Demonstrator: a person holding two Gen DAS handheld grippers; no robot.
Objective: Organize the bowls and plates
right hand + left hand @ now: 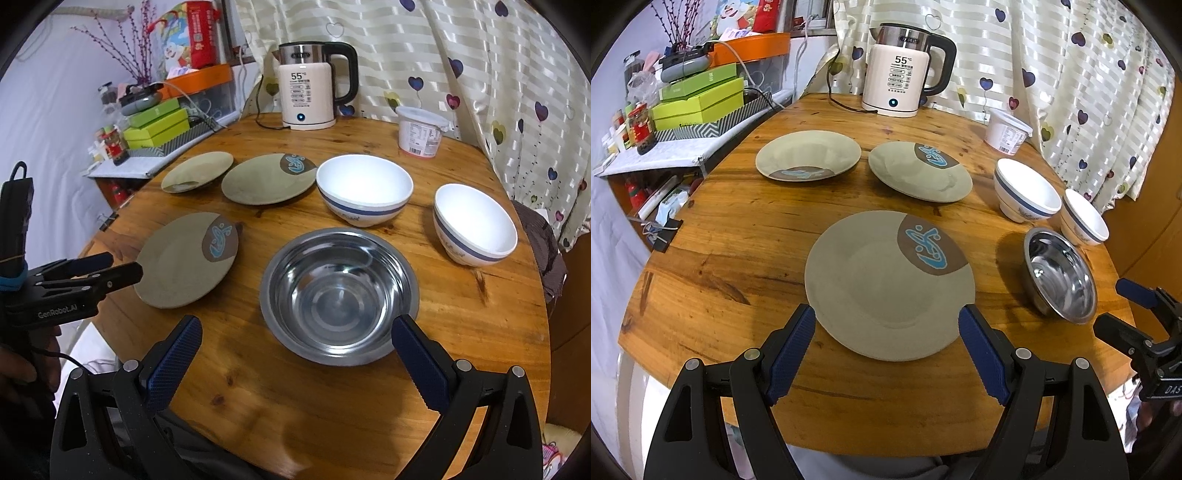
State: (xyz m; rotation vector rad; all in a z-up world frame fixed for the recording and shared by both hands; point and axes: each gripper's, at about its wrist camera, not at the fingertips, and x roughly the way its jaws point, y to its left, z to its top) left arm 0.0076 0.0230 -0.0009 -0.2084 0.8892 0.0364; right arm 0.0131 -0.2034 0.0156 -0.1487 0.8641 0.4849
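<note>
Here the round wooden table (731,266) carries three beige plates with a brown patch and blue motif, two white bowls with a blue band, and one stainless-steel bowl. The left gripper (886,325) hangs with its blue-padded fingers spread wide on either side of the nearest beige plate (882,291), clamped on nothing; whether the pads touch its rim is hard to tell. The right gripper (297,332) is likewise spread apart, flanking the stainless-steel bowl (340,295) without holding it. Only the left wrist view shows the far left plate (809,155) and far right plate (919,173) fully from above. Only the right wrist view looks into the larger white bowl (364,188) and smaller white bowl (474,225), and shows a hand (22,369) at the lower left. A cream electric kettle (308,92) and a white plastic tub (421,131) stand at the back.
</note>
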